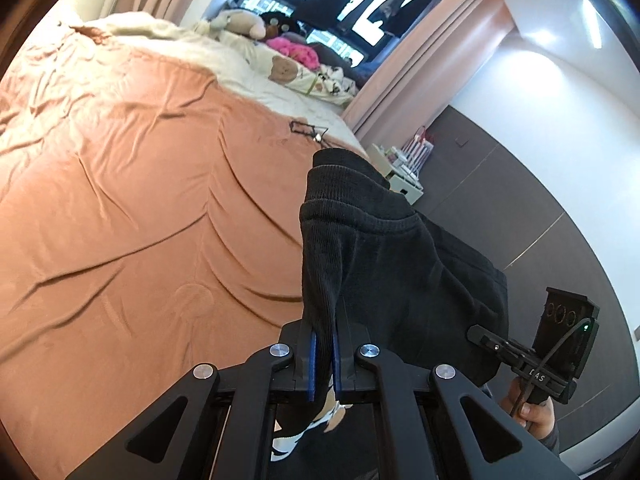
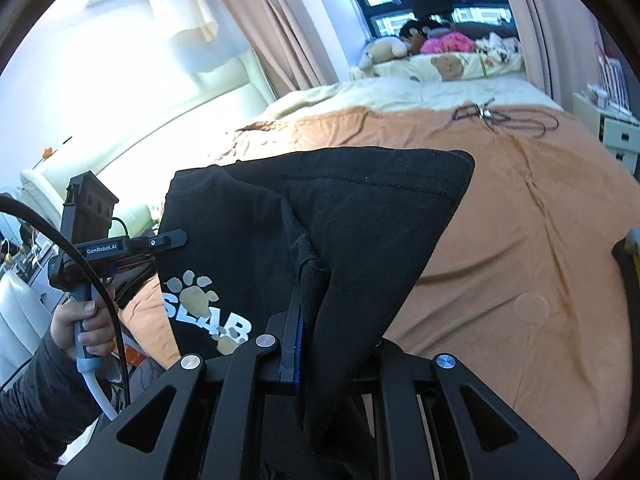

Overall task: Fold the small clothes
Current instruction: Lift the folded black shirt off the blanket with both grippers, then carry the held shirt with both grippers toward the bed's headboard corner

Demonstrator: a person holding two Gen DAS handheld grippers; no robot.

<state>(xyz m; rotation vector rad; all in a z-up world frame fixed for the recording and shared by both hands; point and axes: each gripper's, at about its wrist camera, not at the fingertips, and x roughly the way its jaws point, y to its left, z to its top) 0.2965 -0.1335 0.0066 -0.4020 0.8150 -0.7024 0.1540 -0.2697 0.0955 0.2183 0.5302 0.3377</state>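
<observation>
i have the left hand-held gripper (image 1: 325, 344) clamped on the black garment (image 1: 392, 256). my right hand-held gripper (image 2: 316, 320) pinches its other edge above the bed (image 2: 520, 240).

A bed (image 1: 120, 200) fills the left of the frame, spread with a wrinkled orange cover (image 1: 140, 152). A dark cord (image 2: 504, 116) lies on it upper right, and cream bedding (image 2: 380, 92) and stuffed toys (image 2: 432, 40) sit at the top.

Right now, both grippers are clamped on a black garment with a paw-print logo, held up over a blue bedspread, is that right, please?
Not quite: the bedspread is orange, not blue, as both wrist views show. The rest holds: the left gripper and the right gripper are each clamped on the black garment with the paw-print logo.
</observation>
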